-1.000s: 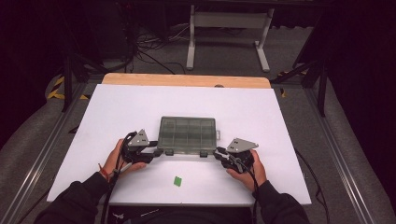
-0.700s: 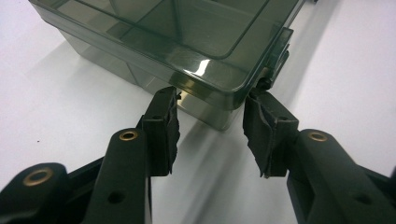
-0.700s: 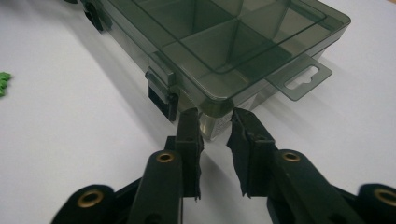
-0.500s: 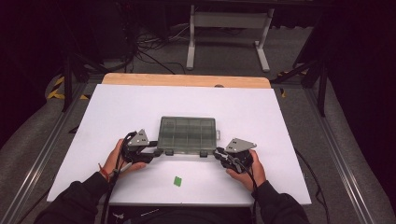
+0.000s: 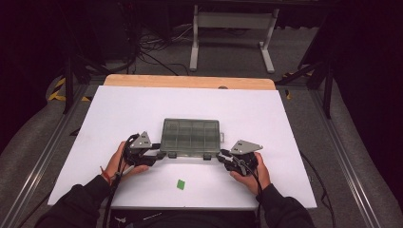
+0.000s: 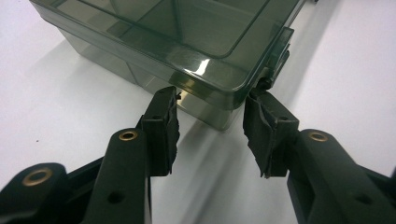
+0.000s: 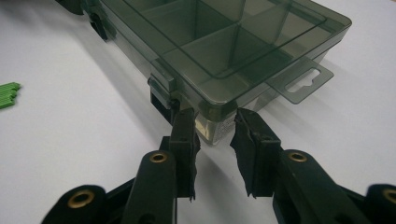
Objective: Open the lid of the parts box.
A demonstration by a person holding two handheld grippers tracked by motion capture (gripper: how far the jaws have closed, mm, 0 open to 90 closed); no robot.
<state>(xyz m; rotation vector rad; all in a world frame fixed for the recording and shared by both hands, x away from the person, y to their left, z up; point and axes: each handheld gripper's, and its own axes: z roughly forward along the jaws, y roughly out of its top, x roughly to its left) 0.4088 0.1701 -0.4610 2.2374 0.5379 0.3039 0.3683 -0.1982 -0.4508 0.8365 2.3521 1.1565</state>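
A smoky translucent compartment box (image 5: 191,135) with its lid down lies on the white table (image 5: 266,118), near the front edge. My left gripper (image 5: 160,154) is at the box's near-left corner. In the left gripper view its jaws (image 6: 210,107) stand open and straddle that corner of the box (image 6: 187,28), one tip close to a front latch (image 6: 278,56). My right gripper (image 5: 221,156) is at the near-right corner. Its jaws (image 7: 215,126) are open around that corner of the box (image 7: 224,46), beside a latch (image 7: 161,88) and the hang tab (image 7: 301,79).
A small green piece (image 5: 181,184) lies on the table in front of the box, between the person's hands; it is also at the left edge (image 7: 8,94) of the right gripper view. A wooden strip (image 5: 190,81) runs along the table's far edge.
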